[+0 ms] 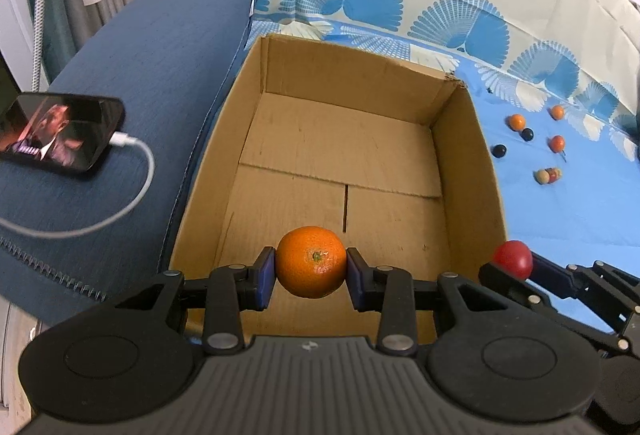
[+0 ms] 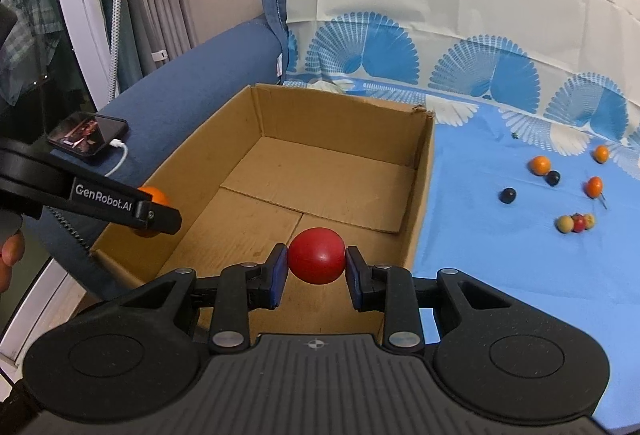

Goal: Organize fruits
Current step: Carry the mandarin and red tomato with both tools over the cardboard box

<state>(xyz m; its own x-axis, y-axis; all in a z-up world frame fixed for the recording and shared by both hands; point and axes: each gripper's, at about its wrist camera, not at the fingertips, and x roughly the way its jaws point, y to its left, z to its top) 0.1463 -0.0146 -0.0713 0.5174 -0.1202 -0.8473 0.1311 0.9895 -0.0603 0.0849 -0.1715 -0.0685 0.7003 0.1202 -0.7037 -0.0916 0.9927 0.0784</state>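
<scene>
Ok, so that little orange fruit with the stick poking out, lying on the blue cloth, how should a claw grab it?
Grip the orange fruit across its round middle, coming from above. The stick pokes out toward the near side, so put the pads on the two sides away from it. It lies apart from the black balls and the cluster, so there seems room to come straight down.

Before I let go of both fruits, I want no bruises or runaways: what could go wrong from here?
1. The orange and the red fruit hang above the cardboard box floor, so dropped now they may bounce or bruise.
2. Both are round and the box is bare, so they may roll and knock together.
3. The left tongs and right tongs are close at the near edge and could bump.
</scene>
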